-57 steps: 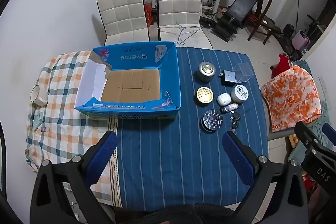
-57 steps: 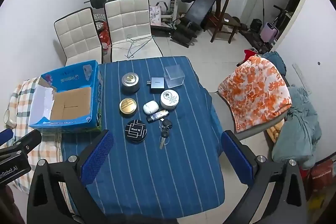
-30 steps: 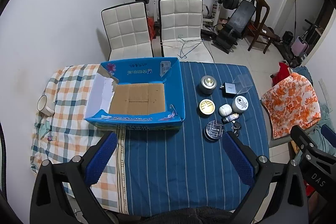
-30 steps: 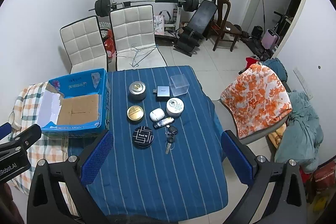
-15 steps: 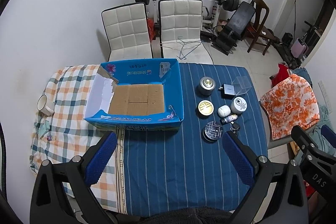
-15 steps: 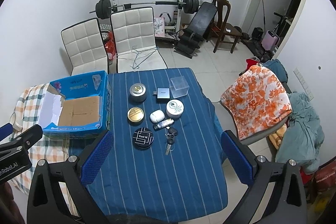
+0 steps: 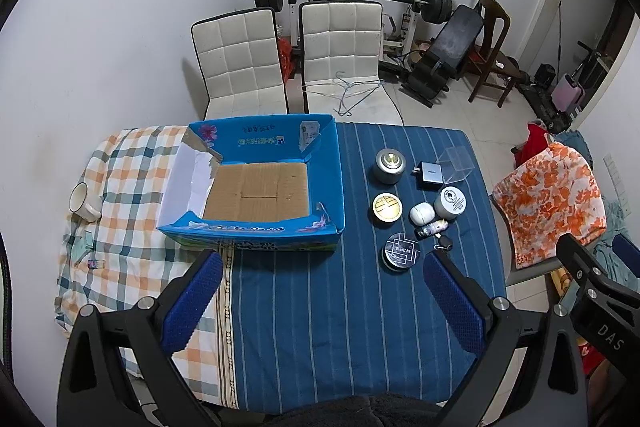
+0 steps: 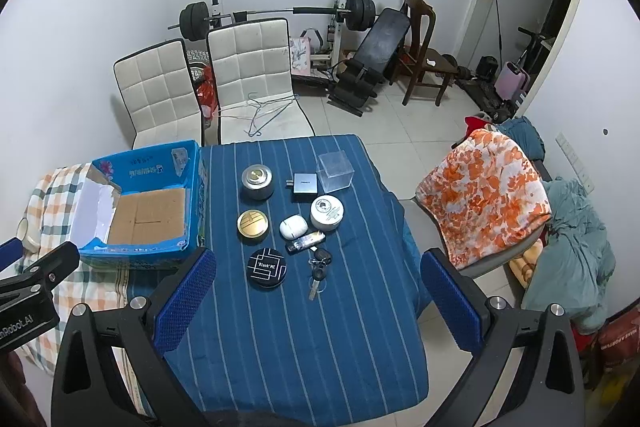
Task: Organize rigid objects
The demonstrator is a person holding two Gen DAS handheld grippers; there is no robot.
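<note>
An open blue cardboard box [image 7: 322, 163] [image 8: 195, 187] with a bare brown floor sits at the table's left. Right of it several small items are clustered: a silver tin [image 8: 257, 181], a gold-lidded tin [image 8: 252, 223], a black round tin [image 8: 267, 266], a white case [image 8: 293, 226], a white jar [image 8: 327, 212], a grey charger [image 8: 305, 183], a clear cube [image 8: 335, 171], a small tube [image 8: 306, 241] and keys [image 8: 319, 269]. My left gripper [image 7: 322, 301] and right gripper [image 8: 318, 301] both hover high over the near table edge, open and holding nothing.
The table carries a blue striped cloth [image 8: 304, 339] and a checked cloth [image 7: 116, 227] with a white mug [image 7: 82, 201] at far left. Two white chairs [image 7: 288, 63] stand behind, an orange-patterned chair [image 8: 484, 187] at right, and gym equipment [image 8: 360, 39] by the wall.
Both grippers have risen and pulled back from the table, so the box and items look smaller and farther. Nothing on the table has moved.
</note>
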